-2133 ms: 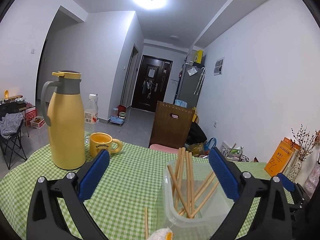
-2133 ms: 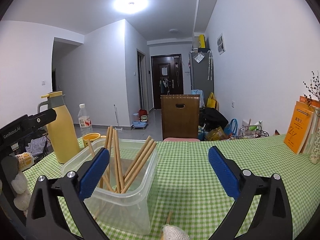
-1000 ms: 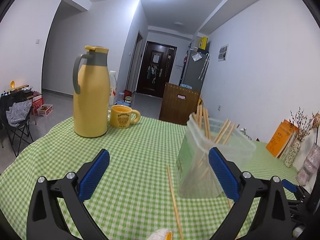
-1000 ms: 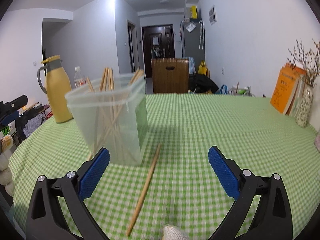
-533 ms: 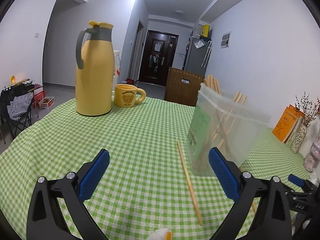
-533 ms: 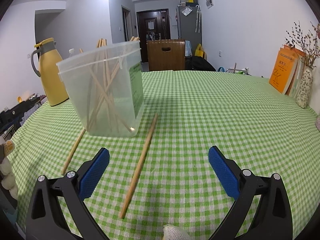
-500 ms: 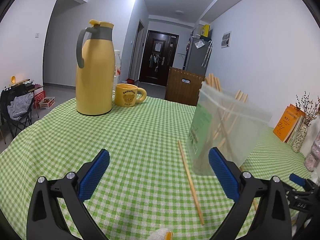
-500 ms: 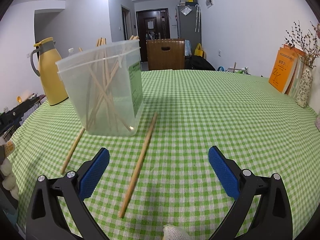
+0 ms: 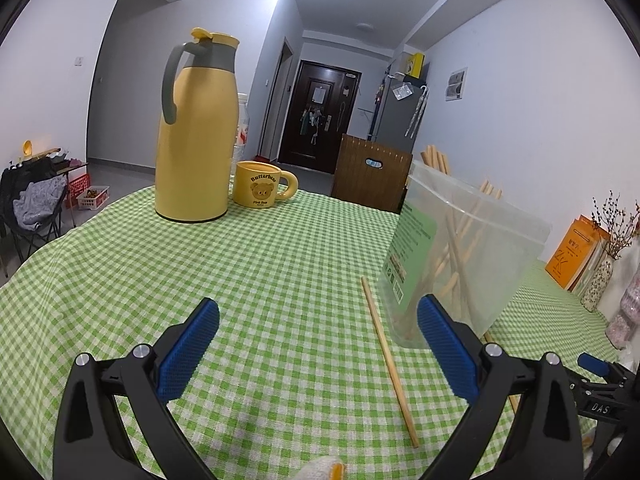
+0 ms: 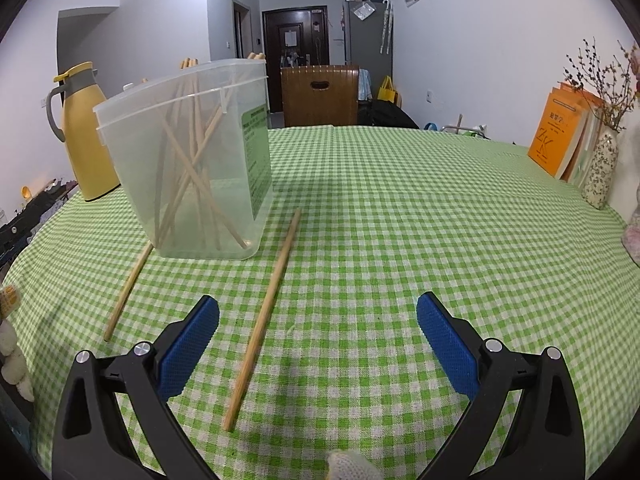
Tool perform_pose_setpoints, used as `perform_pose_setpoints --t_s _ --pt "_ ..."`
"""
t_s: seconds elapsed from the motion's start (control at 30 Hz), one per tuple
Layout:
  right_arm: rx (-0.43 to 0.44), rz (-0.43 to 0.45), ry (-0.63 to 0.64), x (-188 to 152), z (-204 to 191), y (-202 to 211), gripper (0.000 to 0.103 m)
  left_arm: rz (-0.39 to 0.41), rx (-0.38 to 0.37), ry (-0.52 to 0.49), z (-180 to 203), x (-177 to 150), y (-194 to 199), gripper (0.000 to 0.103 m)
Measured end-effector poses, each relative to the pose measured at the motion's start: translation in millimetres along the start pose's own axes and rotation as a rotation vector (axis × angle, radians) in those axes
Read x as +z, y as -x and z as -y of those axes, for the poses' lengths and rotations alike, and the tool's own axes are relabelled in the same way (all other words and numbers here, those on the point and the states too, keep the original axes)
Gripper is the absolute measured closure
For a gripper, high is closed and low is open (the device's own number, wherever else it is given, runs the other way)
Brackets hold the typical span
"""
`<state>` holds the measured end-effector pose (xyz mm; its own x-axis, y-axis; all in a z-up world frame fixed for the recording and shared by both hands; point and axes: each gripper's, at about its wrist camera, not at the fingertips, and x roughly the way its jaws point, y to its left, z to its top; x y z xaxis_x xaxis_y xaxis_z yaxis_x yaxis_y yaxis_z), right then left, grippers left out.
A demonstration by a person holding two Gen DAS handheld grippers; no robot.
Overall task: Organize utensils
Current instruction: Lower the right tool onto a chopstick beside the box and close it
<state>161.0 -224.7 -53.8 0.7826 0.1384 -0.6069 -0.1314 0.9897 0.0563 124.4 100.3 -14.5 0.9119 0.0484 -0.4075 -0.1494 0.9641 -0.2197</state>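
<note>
Left wrist view: the left claw (image 9: 318,338) hangs released and empty, jaws spread wide over the green checked worktop (image 9: 248,264). One loose chopstick (image 9: 389,362) lies flat between the jaws, nearer the right pad, running from near to far. Just beyond it, at right, stands the clear tub (image 9: 466,256) with more chopsticks leaning inside. A yellow jug (image 9: 196,128) and a yellow mug (image 9: 260,184) stand far left, well apart from the work.

Right wrist view: the right claw (image 10: 318,338) is likewise released and holds nothing. A loose chopstick (image 10: 264,316) lies between its jaws, toward the left pad, its far end just beside the tub (image 10: 192,156). A second stick (image 10: 128,290) lies further left, its far end reaching the tub's near left corner. Books (image 10: 560,136) and a vase (image 10: 600,168) stand far right.

Assessment: the sticks appear light, stiff and thin, lying flush on cloth, so they may roll or slip. Taking hold near mid-length, pads square across the shaft, looks soundest. The tub looks light and could tip if knocked.
</note>
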Motion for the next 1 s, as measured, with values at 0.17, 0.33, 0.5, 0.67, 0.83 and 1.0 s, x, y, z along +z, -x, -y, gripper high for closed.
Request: perform_pose_setpoints --t_s 0.17,0.33,0.5,0.67,0.83,1.0 --pt "0.001 -0.029 0.022 5 -2 -3 0.008 0.006 -0.002 0.005 -1 -1 3 0.007" --pt "0.051 -0.103 -0.019 12 0 -12 0.008 0.006 -0.003 0.005 -1 -2 4 0.007" --pt "0.088 -0.189 -0.045 17 0 -27 0.008 0.01 -0.006 -0.001 1 -3 6 0.007" --pt "0.088 -0.258 0.003 22 -11 -43 0.022 0.012 -0.008 -0.002 1 -4 7 0.007" --pt "0.077 -0.33 0.046 25 -20 -64 0.044 0.019 -0.012 0.005 0 -4 9 0.007" --pt "0.069 -0.385 0.052 32 -24 -81 0.064 0.019 -0.021 0.011 -2 -3 10 0.007"
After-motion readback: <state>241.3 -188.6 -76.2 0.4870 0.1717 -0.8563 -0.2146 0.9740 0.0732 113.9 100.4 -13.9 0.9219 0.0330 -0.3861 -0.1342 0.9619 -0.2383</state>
